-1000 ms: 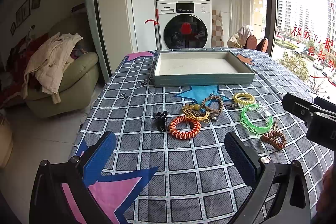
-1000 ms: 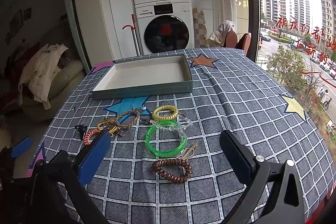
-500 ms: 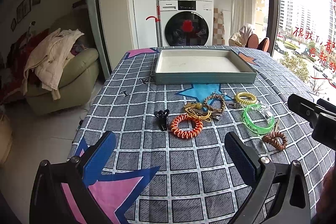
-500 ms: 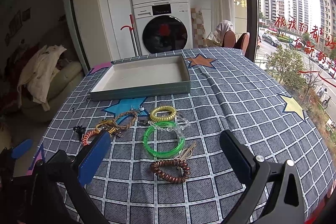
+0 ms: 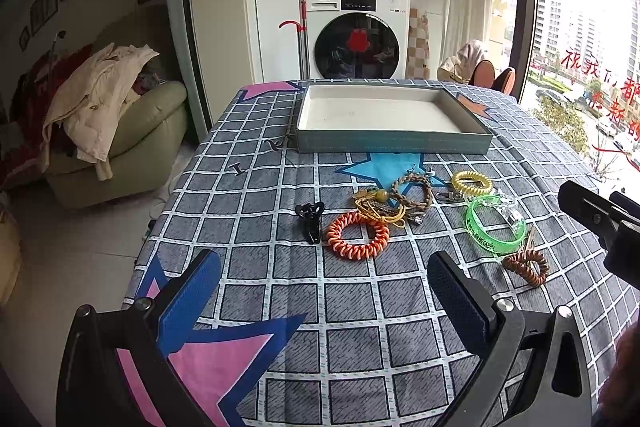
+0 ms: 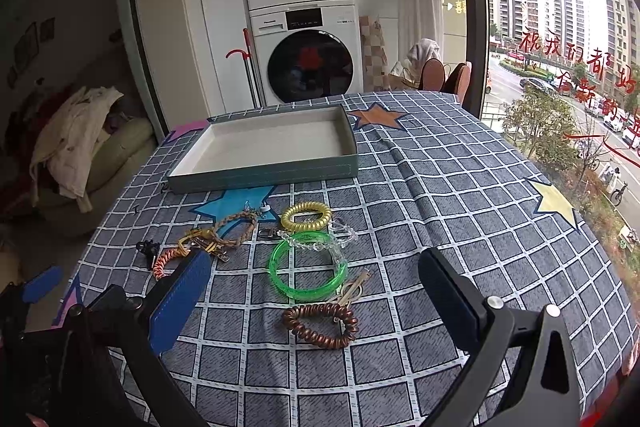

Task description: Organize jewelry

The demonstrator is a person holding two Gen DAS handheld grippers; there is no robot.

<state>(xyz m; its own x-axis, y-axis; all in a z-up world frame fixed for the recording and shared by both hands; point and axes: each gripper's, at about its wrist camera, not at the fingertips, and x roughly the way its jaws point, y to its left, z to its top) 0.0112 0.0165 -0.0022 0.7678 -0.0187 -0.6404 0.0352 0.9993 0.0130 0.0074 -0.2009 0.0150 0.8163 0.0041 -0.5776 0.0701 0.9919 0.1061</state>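
Observation:
Jewelry lies loose on the checked tablecloth in front of an empty teal tray (image 5: 394,146) (image 6: 264,174). I see an orange coil band (image 5: 357,235), a black hair claw (image 5: 310,219), a braided bracelet (image 5: 412,189), a yellow coil band (image 5: 471,182) (image 6: 306,216), a green bangle (image 5: 495,229) (image 6: 307,265) and a brown coil band (image 5: 525,265) (image 6: 320,323). My left gripper (image 5: 324,291) is open and empty, short of the orange band. My right gripper (image 6: 314,291) is open and empty, above the brown band and the green bangle.
A stacked washer and dryer (image 5: 356,27) stands behind the table. A sofa with clothes (image 5: 108,123) is at the left, beyond the table's left edge. A window (image 6: 560,47) is at the right. Small dark clips (image 5: 236,169) lie on the cloth left of the tray.
Both grippers have drifted slightly; the table items sit a little higher and larger in the views. Nothing was taken hold of and both stay open.

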